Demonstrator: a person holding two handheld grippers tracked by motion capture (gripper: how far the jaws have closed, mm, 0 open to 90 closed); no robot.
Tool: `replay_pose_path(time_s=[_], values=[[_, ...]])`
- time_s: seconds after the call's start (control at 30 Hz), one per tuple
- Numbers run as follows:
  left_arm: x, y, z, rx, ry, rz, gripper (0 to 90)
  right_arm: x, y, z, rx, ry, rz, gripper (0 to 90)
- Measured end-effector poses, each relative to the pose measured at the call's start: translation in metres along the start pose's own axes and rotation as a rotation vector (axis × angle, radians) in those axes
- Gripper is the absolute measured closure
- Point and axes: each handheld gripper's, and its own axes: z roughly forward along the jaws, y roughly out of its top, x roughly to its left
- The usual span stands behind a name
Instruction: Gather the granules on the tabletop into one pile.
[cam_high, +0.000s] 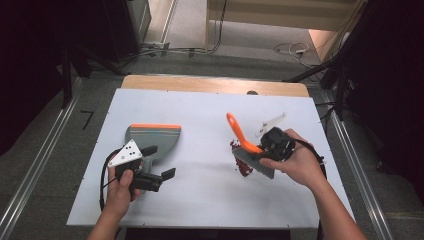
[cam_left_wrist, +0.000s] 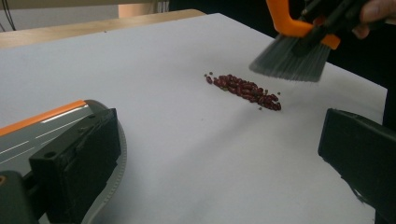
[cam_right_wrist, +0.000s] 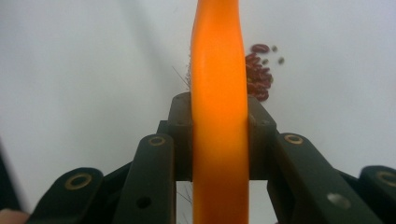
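**Brush gripped over beans; dustpan lies flat at left**

Right tongs, right of centre in the high view, are pinching the orange handle of the brush. Its grey bristles hang above the red beans; whether they touch is unclear. Left tongs, lower left, stand spread and empty, beside the grey dustpan lying flat on the white table.
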Motion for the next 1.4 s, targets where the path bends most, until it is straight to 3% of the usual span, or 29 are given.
replay_pose_path(time_s=[0.03, 0.2, 0.3, 0.4, 0.47, 0.53, 0.7, 1.1, 1.4], values=[[0.0, 0.0, 0.0, 0.0, -0.001, 0.0, 0.0, 0.008, -0.001, 0.004, 0.032, -0.017, -0.057, 68.5], [-0.001, 0.0, 0.001, 0.002, -0.002, 0.001, 0.0, 0.024, -0.004, 0.006, 0.054, 0.067, -0.007, 68.6], [-0.001, 0.0, 0.001, 0.001, -0.001, -0.001, 0.0, 0.027, -0.004, 0.013, 0.064, 0.122, -0.016, 68.6], [-0.001, 0.0, 0.0, 0.003, 0.0, 0.003, 0.0, 0.032, -0.005, 0.027, 0.127, 0.103, -0.053, 68.6], [-0.001, 0.0, 0.0, 0.0, 0.0, 0.001, 0.0, 0.027, -0.007, 0.034, 0.105, 0.123, -0.072, 68.6], [-0.001, 0.0, 0.0, 0.001, 0.001, 0.002, 0.0, 0.022, -0.008, 0.037, 0.07, 0.104, -0.065, 68.3], [0.0, 0.0, 0.001, 0.003, -0.001, 0.002, 0.0, 0.008, -0.006, 0.043, 0.03, 0.11, -0.091, 68.2], [-0.001, 0.0, 0.001, 0.009, -0.001, 0.002, 0.0, -0.018, 0.004, 0.054, 0.004, 0.119, -0.113, 67.8], [-0.001, 0.0, 0.002, 0.009, -0.003, 0.005, 0.0, -0.033, 0.01, 0.059, -0.025, 0.097, -0.127, 67.7]])
